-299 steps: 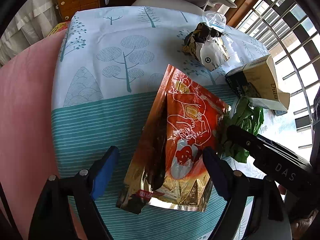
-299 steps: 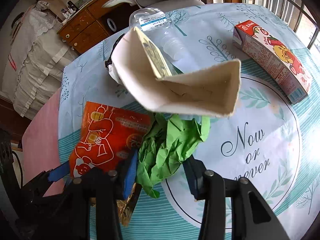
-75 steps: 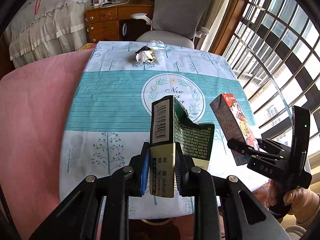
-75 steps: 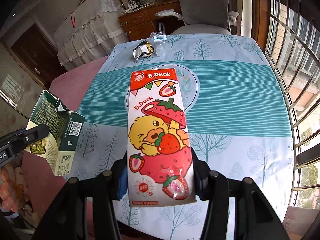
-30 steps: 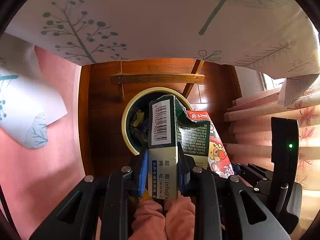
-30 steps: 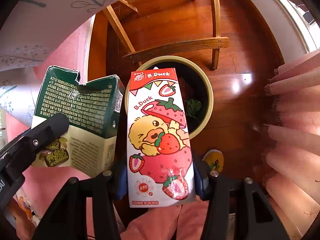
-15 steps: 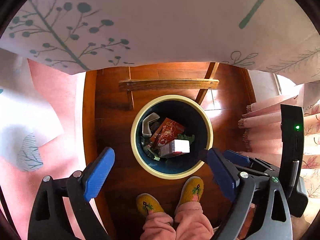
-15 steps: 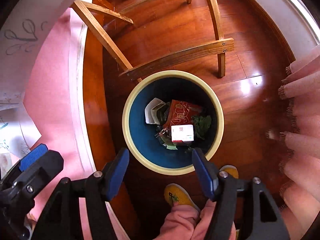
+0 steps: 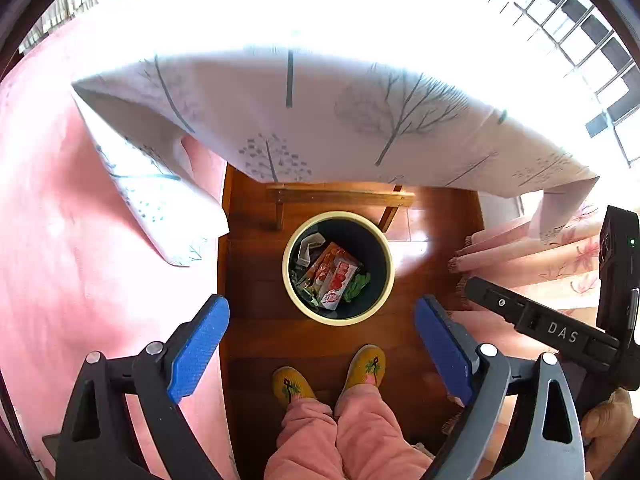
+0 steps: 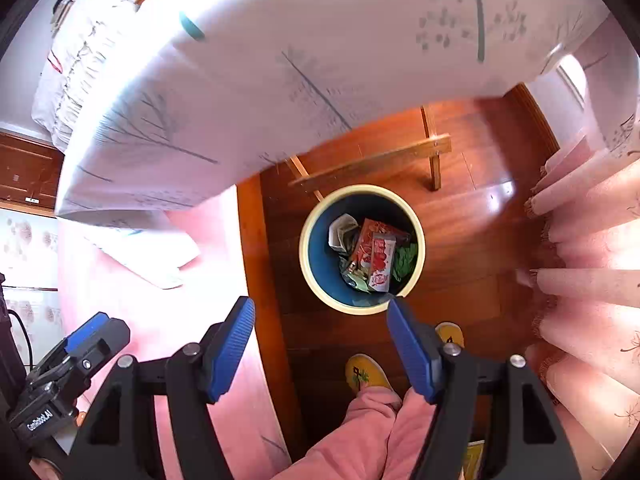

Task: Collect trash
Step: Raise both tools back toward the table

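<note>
A round trash bin with a cream rim and dark blue inside stands on the wooden floor under the table edge; it also shows in the right wrist view. Inside lie the strawberry carton, an orange snack bag, green wrapper and a white box. My left gripper is open and empty, high above the bin. My right gripper is open and empty, also above it.
The tablecloth hangs over the table edge at the top of both views. A wooden table brace runs just behind the bin. The person's yellow slippers and pink trousers are below. Pink curtains hang at the right.
Both grippers have risen away from the bin, which now looks smaller. A second ago each held a carton; both cartons now lie in the bin and the jaws are open.
</note>
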`<action>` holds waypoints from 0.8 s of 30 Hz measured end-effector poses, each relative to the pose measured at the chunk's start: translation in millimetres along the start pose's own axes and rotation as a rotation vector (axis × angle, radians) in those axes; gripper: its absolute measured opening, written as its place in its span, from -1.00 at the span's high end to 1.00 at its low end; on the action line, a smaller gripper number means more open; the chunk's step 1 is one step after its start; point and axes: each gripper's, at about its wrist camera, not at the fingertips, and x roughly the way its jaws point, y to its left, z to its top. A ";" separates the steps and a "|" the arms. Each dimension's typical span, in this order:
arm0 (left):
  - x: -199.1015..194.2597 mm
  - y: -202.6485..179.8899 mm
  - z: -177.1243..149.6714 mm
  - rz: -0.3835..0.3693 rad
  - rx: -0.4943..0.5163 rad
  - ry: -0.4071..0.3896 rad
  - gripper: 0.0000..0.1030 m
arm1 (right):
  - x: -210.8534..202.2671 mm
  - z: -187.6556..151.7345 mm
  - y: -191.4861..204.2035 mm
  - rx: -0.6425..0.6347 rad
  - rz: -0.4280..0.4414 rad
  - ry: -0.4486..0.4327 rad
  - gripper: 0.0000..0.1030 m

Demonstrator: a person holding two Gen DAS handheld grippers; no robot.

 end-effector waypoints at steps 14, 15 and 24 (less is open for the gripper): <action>-187.3 1.7 50.7 -0.014 0.058 -0.333 -0.80 | -168.2 36.6 79.2 -0.124 0.089 -0.280 -0.45; -193.3 1.9 56.1 -0.008 0.067 -0.346 -0.80 | -173.3 40.1 83.6 -0.137 0.086 -0.297 -0.45; -231.7 -5.1 108.3 0.016 0.130 -0.452 -0.80 | -199.4 84.0 109.4 -0.219 0.063 -0.365 -0.45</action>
